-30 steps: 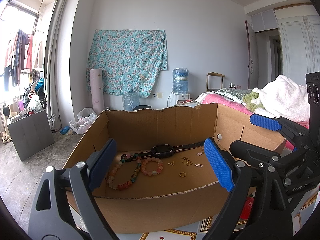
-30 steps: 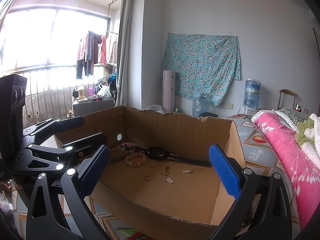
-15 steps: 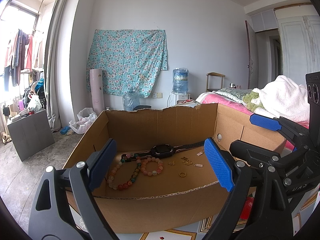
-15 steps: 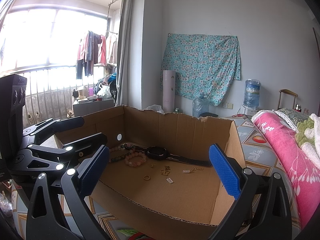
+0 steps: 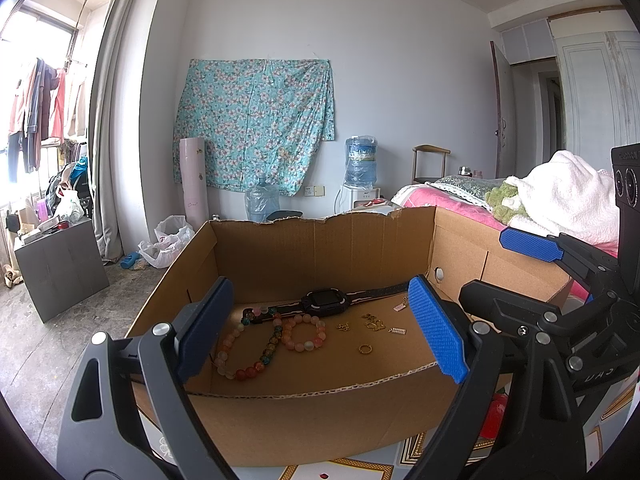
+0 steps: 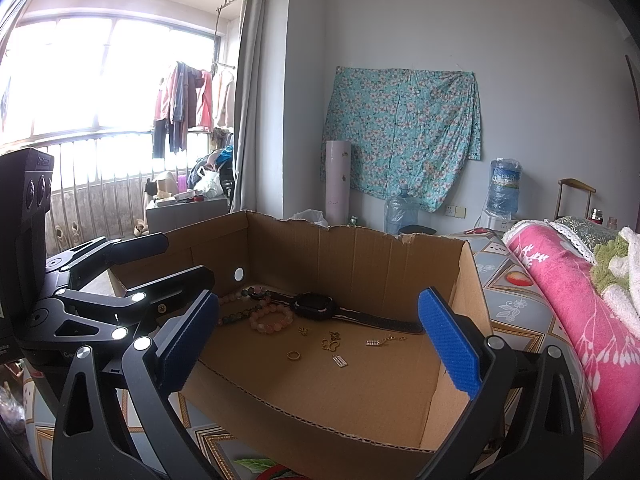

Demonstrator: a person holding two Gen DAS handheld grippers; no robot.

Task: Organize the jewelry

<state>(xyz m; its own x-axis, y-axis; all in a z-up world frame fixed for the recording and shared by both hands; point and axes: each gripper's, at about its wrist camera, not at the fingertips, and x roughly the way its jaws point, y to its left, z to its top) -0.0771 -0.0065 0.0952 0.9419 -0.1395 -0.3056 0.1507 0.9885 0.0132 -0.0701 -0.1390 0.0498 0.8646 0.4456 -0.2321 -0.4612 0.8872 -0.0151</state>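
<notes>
Cardboard box (image 5: 320,412), centre frame: black watch (image 5: 325,302), bead bracelets (image 5: 303,334), gold ring (image 5: 364,348) on its floor. Left gripper (image 5: 320,334) and right gripper (image 6: 318,346): jaws wide apart, empty, at the box's near rim.

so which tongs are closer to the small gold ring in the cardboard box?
Neither clearly. Left tongs and right tongs, both open, hover at the box's near edge, short of the gold ring.
</notes>
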